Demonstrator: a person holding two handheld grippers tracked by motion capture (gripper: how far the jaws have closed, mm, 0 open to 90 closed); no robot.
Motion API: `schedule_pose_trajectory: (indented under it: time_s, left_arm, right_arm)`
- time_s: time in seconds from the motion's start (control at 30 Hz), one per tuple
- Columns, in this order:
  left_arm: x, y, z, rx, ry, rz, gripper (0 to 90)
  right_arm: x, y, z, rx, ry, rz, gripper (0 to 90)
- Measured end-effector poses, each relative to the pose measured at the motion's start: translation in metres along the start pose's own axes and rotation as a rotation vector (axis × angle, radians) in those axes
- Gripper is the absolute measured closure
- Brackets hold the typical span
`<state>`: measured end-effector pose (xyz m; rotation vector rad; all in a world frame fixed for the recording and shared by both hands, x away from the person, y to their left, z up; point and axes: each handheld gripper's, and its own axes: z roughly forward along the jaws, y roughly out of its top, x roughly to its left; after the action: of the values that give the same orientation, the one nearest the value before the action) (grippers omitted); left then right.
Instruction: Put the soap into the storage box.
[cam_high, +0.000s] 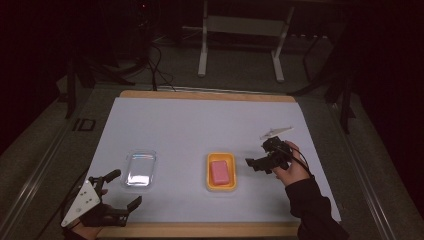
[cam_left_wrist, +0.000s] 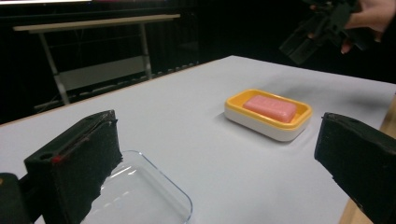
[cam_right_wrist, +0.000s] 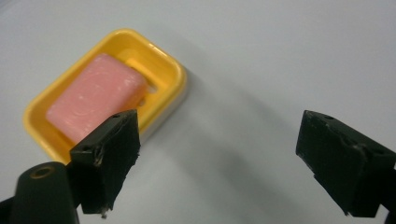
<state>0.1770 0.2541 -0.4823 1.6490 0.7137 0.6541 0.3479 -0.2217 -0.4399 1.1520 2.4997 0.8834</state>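
The pink soap bar (cam_high: 220, 172) lies flat in the yellow soap dish (cam_high: 221, 185) near the middle of the desk (cam_high: 200, 125). It looks like a small, stiff block, light enough for one tool, though I'd judge its surface slick, so a squeeze across the two long sides, low and square, seems the safest hold. The dish walls stand close around it, which leaves little room for the jaws; coming down from above at the bar's middle is likely the best way in. The dish itself looks like hard plastic with a white underside, light enough to slide if nudged.

The right tool (cam_high: 255, 164) hovers just to the right of the dish, apart from it, jaws spread wide with nothing between them. The left tool (cam_high: 125, 190) rests at the near left corner, jaws likewise wide apart and empty, just beside the clear lid (cam_high: 140, 169), a shallow see-through tray that could scuff or crack if pinched hard.

Count: one soap bar, one yellow dish, one clear lid, two tools.
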Motion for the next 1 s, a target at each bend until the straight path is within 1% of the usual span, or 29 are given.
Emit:
schedule_pose_trajectory:
  time_s: [0.07, 0.13, 0.2, 0.23, 0.3, 0.37, 0.47, 0.5, 0.6, 0.67, 0.7, 0.77, 0.83, 0.9, 0.93, 1.0]
  left_arm:
    - [0.000, 0.001, 0.001, 0.003, 0.012, -0.001, 0.6]
    - [0.001, 0.002, 0.001, -0.004, 0.022, -0.009, 0.6]
    - [0.002, 0.002, 0.002, 0.002, 0.033, -0.013, 0.6]
    - [0.002, 0.001, 0.003, 0.006, 0.039, -0.013, 0.6]
    - [0.002, 0.001, 0.003, 0.012, 0.044, -0.016, 0.6]
    - [0.002, 0.001, 0.004, 0.015, 0.042, -0.018, 0.6]
    - [0.001, 0.001, 0.004, 0.018, 0.036, -0.016, 0.5]
    - [0.001, 0.001, 0.003, 0.019, 0.034, -0.014, 0.6]
    - [0.001, 0.001, 0.002, 0.019, 0.029, -0.013, 0.6]
    - [0.001, 0.001, 0.002, 0.020, 0.029, -0.013, 0.6]
    - [0.001, 0.000, 0.002, 0.026, 0.025, -0.010, 0.5]
    - [0.001, 0.000, 0.002, 0.029, 0.023, -0.005, 0.6]
    - [0.001, 0.000, 0.002, 0.030, 0.018, -0.007, 0.6]
    - [0.001, 0.000, 0.002, 0.030, 0.014, -0.008, 0.5]
    - [0.001, 0.000, 0.002, 0.031, 0.012, -0.009, 0.5]
    - [0.001, 0.000, 0.002, 0.032, 0.009, -0.007, 0.6]
  right_arm:
    - [-0.002, -0.010, 0.000, -0.042, 0.011, 0.032, 13.3]
    - [-0.001, -0.020, 0.001, -0.077, 0.001, 0.033, 13.3]
    - [0.000, -0.029, 0.002, -0.106, 0.001, 0.029, 13.1]
    - [0.001, -0.034, 0.002, -0.128, -0.009, 0.033, 13.2]
    - [0.002, -0.041, 0.001, -0.154, -0.009, 0.062, 13.1]
    - [0.002, -0.047, 0.000, -0.166, -0.039, 0.090, 13.1]
    - [0.003, -0.053, -0.003, -0.182, -0.057, 0.102, 13.1]
    - [0.004, -0.056, -0.005, -0.195, -0.067, 0.102, 13.1]
    - [0.004, -0.062, -0.011, -0.231, -0.067, 0.099, 13.1]
    - [0.004, -0.064, -0.013, -0.221, -0.078, 0.096, 13.1]
    - [0.004, -0.067, -0.014, -0.229, -0.087, 0.092, 13.1]
    - [0.004, -0.069, -0.015, -0.233, -0.079, 0.096, 13.0]
    - [0.003, -0.073, -0.018, -0.254, -0.086, 0.091, 12.9]
    - [0.002, -0.075, -0.020, -0.251, -0.091, 0.101, 12.9]
    - [0.001, -0.077, -0.022, -0.270, -0.091, 0.108, 12.9]
    - [-0.001, -0.080, -0.024, -0.277, -0.086, 0.125, 13.0]
